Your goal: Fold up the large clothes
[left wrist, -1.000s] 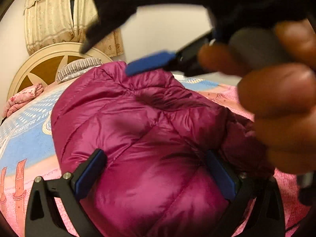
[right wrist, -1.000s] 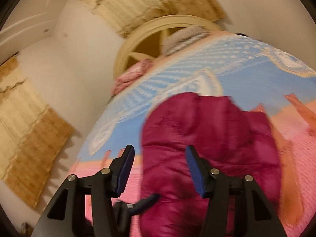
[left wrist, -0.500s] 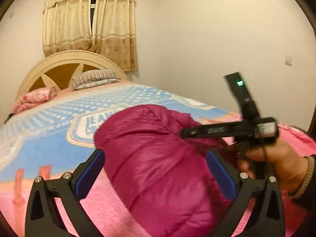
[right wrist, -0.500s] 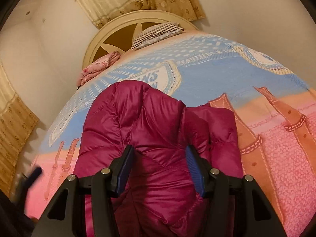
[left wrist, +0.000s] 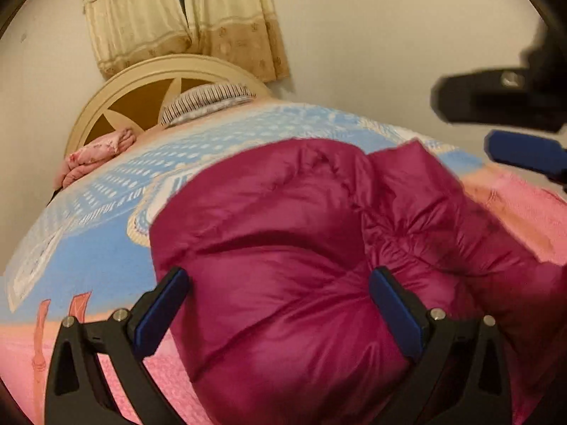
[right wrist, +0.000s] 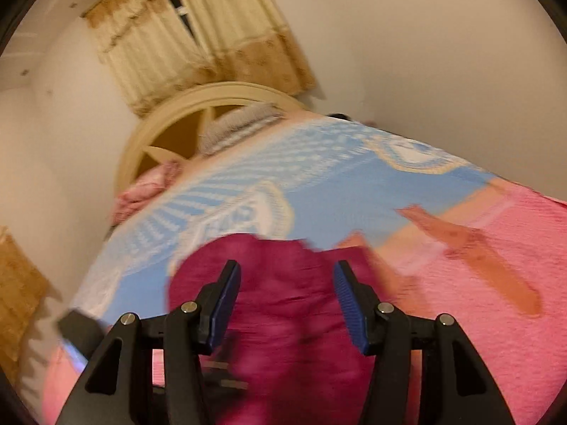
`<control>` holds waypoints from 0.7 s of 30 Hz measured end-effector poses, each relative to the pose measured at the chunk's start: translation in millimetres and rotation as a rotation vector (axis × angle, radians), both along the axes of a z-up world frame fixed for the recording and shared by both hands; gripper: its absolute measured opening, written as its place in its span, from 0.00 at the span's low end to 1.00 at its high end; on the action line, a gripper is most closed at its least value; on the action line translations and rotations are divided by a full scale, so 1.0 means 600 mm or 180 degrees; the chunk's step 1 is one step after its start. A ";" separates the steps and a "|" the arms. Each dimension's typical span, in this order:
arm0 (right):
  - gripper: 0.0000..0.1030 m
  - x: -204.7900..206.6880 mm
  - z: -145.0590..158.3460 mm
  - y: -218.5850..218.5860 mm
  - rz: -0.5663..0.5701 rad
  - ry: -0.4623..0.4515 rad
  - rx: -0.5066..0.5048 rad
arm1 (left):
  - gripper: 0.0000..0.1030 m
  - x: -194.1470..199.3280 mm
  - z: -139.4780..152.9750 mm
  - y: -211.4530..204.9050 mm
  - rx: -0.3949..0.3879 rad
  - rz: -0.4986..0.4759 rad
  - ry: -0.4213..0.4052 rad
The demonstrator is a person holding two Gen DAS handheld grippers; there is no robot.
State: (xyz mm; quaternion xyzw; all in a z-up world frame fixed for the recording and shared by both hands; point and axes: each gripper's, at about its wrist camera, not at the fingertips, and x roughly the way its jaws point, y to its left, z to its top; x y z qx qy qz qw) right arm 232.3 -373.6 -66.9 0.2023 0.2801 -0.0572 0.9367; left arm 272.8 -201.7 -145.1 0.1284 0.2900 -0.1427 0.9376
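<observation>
Puffy magenta jacket (left wrist: pixel 283 248) heaped on the bed (left wrist: pixel 88 265), bulging up between and ahead of the left gripper (left wrist: pixel 280 315) fingers; looks already gathered into a rough bundle, with a quilted lobe to the right of those fingers; likely light, soft and springy, with a slick shiny shell, so apt to slide and puff back open; best taken at a seam, hem or folded edge rather than the smooth crown. Left fingers (left wrist: pixel 159 315) spread wide, straddling the mound, no clear pinch on the fabric. Right gripper (right wrist: pixel 287 304) above the same jacket (right wrist: pixel 283 318), fingers (right wrist: pixel 349 308) apart, nothing clamped, view blurred. Beyond the fingertips: blue and pink bedspread, striped pillow (left wrist: pixel 207 101), pink folded cloth (left wrist: pixel 95 156), round headboard (left wrist: pixel 149 78), curtains (left wrist: pixel 184 17).
</observation>
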 end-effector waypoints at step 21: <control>0.60 0.020 -0.185 -0.125 -0.0472 0.0383 0.0316 | 1.00 0.076 -0.016 -0.040 0.0302 0.0323 0.0016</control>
